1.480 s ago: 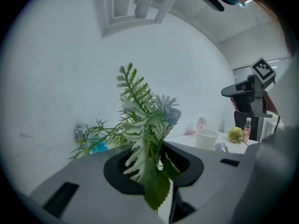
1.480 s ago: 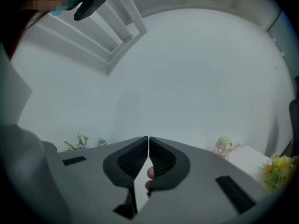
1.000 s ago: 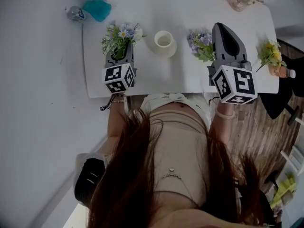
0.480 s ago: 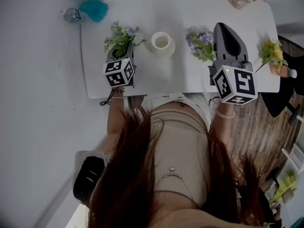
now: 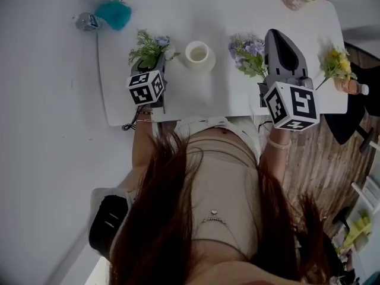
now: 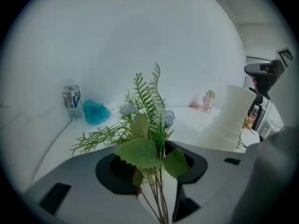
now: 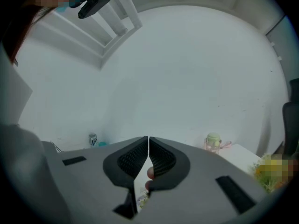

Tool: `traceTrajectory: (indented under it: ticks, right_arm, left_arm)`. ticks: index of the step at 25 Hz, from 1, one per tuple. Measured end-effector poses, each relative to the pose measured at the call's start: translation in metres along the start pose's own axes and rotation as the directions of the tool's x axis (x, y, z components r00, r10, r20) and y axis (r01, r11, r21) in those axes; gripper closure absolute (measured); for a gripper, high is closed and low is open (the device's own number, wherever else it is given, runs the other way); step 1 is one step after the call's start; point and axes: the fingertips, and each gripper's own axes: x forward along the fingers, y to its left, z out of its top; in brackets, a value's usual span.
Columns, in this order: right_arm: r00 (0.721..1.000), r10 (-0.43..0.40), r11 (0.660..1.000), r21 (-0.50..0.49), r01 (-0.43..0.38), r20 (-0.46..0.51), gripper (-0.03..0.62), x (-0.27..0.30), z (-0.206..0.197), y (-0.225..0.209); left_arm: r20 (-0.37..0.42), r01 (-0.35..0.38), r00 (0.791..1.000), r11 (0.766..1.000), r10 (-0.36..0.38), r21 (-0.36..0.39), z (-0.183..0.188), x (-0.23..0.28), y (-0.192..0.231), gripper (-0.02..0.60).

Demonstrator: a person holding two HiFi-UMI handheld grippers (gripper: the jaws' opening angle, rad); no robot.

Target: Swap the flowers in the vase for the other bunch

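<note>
The left hand-held gripper has just been opening its jaws. They stand partly apart, with the green bunch's stems loose between them, at the 9 o'clock side of the white vase. The vase stands empty on the bench. The purple bunch is at the vase's 3 o'clock, just beside the right hand-held gripper, whose jaws are closed, tips meeting. A bottle and a teal puff sit at the bench's 10 o'clock corner.
</note>
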Motion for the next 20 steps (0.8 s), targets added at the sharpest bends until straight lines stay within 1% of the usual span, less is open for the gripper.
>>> traceTrajectory:
  ticks: [8,11,15,20]
  right_arm:
    - [1.0,0.008,1.0,-0.011,-0.007,0.019,0.566,-0.004,0.007,0.006]
    - [1.0,0.016,1.0,-0.016,-0.016,0.026,0.566,-0.006,0.01,0.01]
    - [0.999,0.019,1.0,-0.018,-0.018,0.041,0.566,-0.012,0.013,0.018]
    - [0.998,0.013,1.0,-0.009,-0.013,0.057,0.566,-0.019,0.015,0.027]
  left_arm:
    - [-0.005,0.005,1.0,1.0,-0.005,-0.004,-0.001,-0.006,-0.001,0.329]
    - [-0.001,0.006,1.0,1.0,-0.006,-0.005,-0.001,-0.008,-0.001,0.306]
    - [0.024,-0.002,1.0,1.0,0.003,-0.011,0.0,-0.019,0.002,0.291]
    - [0.044,0.001,0.999,1.0,-0.001,-0.005,0.0,-0.033,0.002,0.293]
